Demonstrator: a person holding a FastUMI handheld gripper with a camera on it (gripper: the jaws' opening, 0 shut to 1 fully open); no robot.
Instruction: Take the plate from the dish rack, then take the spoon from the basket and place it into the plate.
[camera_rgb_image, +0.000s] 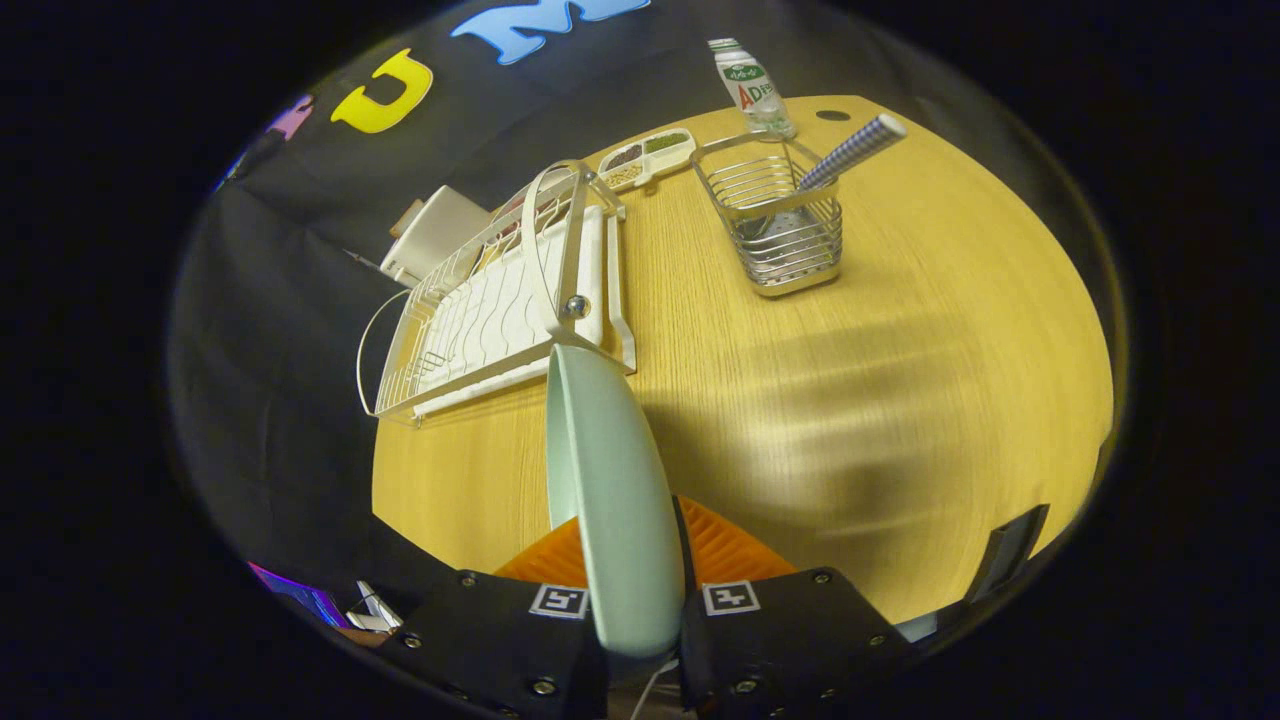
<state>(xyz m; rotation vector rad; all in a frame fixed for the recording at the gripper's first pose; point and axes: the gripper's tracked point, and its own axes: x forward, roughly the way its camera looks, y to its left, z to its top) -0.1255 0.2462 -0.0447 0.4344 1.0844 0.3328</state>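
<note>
While the plate is clamped on edge, these are the points that matter:

Plate (610, 480): pale green, smooth and glazed-looking, round; it stands on edge between the fingers, its long axis running straight ahead from them, its far rim reaching toward the near corner of the dish rack.

Gripper (640, 600): the fingers are clenched on the plate, one pressing on each face of its near rim.

Plate's place: out of the rack, held above the bare tabletop (900, 400), not yet set down.

Dish rack (500, 300): white wire and ribbed tray, just beyond the plate's far rim, ahead and to the left.

Spoon (850, 152): checked handle leaning out of a wire basket (785, 230), well ahead and to the right of the fingers.

Tabletop: light wood grain, flat, open ground between fingers and basket.

Judgement: the plate likely needs laying flat there before the spoon.
</note>
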